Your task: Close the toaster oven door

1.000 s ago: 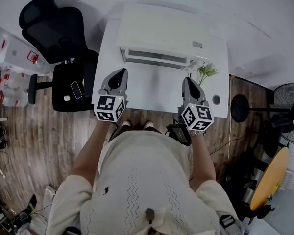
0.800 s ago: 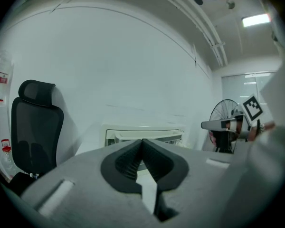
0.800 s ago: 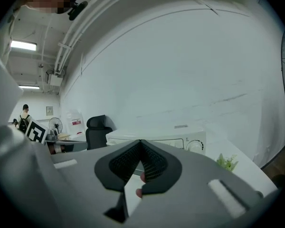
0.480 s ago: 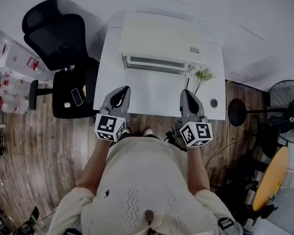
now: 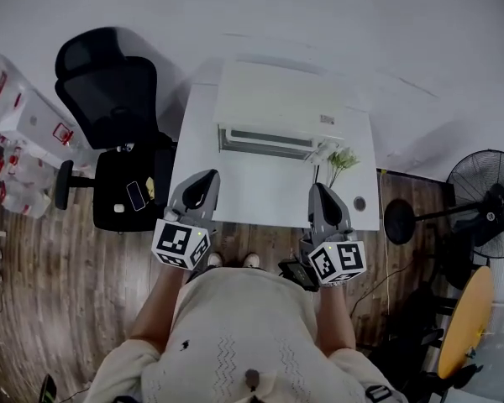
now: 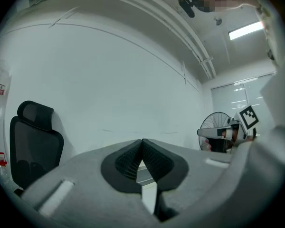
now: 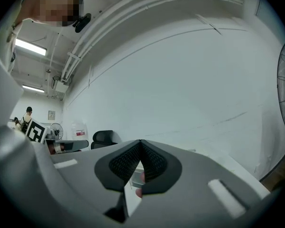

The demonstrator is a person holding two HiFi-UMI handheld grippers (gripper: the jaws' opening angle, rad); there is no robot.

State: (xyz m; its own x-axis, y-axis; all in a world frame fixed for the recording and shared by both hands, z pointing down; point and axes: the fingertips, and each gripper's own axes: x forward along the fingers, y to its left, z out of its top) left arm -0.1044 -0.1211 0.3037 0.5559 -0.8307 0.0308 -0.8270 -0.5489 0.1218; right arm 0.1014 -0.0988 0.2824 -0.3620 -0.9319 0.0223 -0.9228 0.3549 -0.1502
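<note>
The toaster oven (image 5: pixel 279 107) stood at the far edge of the white tabletop (image 5: pixel 260 187), against the wall, its front turned toward the person; from above it could not be told whether the door was fully shut. A small green plant (image 5: pixel 341 159) sat just beside its near right corner. The left hand-held gripper (image 5: pixel 205 179) and the right hand-held gripper (image 5: pixel 317 190) hovered over the near edge of the tabletop, well apart from the oven and from each other, each with its jaws pressed together on nothing. A black office chair (image 5: pixel 109 99) stood left of the tabletop with a phone (image 5: pixel 136 196) on its seat. A fan (image 5: pixel 485 200) stood at right on the wooden floor (image 5: pixel 34 292).
</note>
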